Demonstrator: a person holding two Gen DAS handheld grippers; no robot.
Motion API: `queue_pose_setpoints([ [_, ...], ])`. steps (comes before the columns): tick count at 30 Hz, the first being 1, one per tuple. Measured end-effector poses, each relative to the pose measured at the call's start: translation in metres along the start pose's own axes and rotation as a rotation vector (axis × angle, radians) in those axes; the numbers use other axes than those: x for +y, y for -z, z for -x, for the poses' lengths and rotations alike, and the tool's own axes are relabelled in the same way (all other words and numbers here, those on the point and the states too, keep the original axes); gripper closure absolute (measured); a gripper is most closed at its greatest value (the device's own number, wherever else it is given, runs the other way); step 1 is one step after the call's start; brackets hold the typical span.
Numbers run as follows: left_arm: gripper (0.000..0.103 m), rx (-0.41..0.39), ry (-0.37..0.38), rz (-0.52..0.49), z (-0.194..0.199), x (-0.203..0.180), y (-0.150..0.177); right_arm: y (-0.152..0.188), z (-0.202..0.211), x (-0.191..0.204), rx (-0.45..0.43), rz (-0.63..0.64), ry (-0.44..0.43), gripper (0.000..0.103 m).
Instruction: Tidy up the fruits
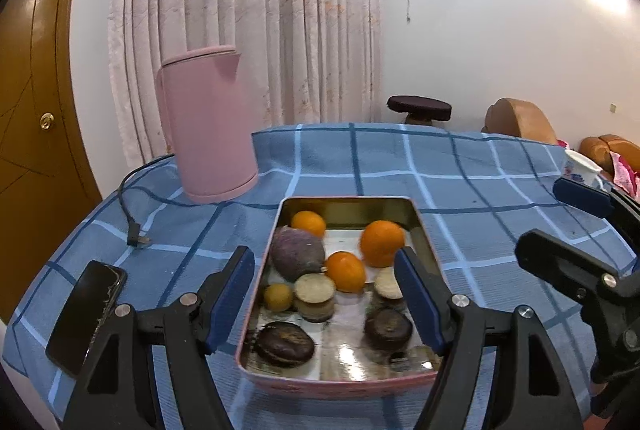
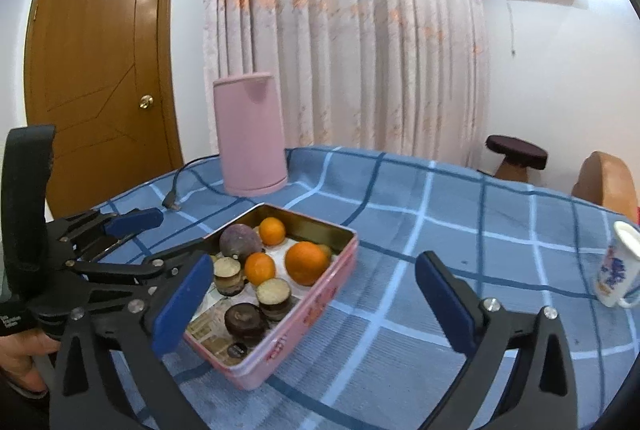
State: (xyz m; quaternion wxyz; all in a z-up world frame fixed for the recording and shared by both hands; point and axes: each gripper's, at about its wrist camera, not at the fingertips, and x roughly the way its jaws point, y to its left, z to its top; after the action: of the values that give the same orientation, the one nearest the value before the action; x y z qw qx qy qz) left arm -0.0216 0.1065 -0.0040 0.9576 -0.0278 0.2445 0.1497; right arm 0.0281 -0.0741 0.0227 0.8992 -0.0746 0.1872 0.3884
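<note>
Blue checked cloth [image 2: 440, 230] covered our table; the fruits [image 1: 382, 243] lay in the tin [image 1: 420, 230]. Our left gripper [image 1: 324, 304] and right gripper [image 2: 316, 306] were spread, empty. We judged a slow centred descent best.

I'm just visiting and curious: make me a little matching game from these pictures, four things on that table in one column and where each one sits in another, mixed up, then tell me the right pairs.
Things:
1. largest orange
2. phone
3. pink kettle
4. patterned cup

Places:
A. upright on the blue checked cloth behind the tin
B. lying flat on the cloth to the left of the tin
C. inside the tin
D. near the table's right edge, far from the tin

Pairs: 1-C, 2-B, 3-A, 4-D
</note>
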Motion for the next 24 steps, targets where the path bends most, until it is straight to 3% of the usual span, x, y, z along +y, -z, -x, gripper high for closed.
queue_pose_setpoints([
  [24,0.029,-0.005,0.066,-0.062,0.02,-0.046,0.0,-0.003,0.052,-0.015,-0.084,-0.016,0.099,0.0],
])
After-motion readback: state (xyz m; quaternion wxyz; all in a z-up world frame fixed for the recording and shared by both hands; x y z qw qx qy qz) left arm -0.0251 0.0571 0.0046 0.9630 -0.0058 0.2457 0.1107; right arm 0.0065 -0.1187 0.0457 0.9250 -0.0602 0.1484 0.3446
